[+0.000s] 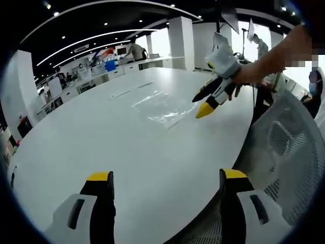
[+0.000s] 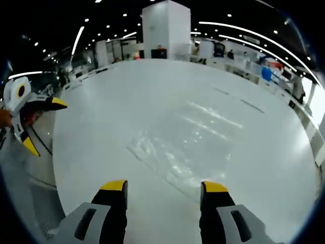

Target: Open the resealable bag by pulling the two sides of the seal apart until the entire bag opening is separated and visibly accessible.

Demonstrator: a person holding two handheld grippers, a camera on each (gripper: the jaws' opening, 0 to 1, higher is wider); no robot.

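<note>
I hold my right gripper (image 2: 162,190) low over the white tabletop (image 2: 264,152), jaws apart and empty, with the clear resealable bag (image 2: 172,157) lying flat just ahead of their tips, ready to be pinched at an edge. My left gripper (image 1: 167,180) hangs farther back, jaws also spread on nothing, the bag well ahead, so the seal looks untouched.

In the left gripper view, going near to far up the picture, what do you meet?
Left gripper, jaws apart → bare white table → clear resealable bag lying flat → white pillar.
</note>
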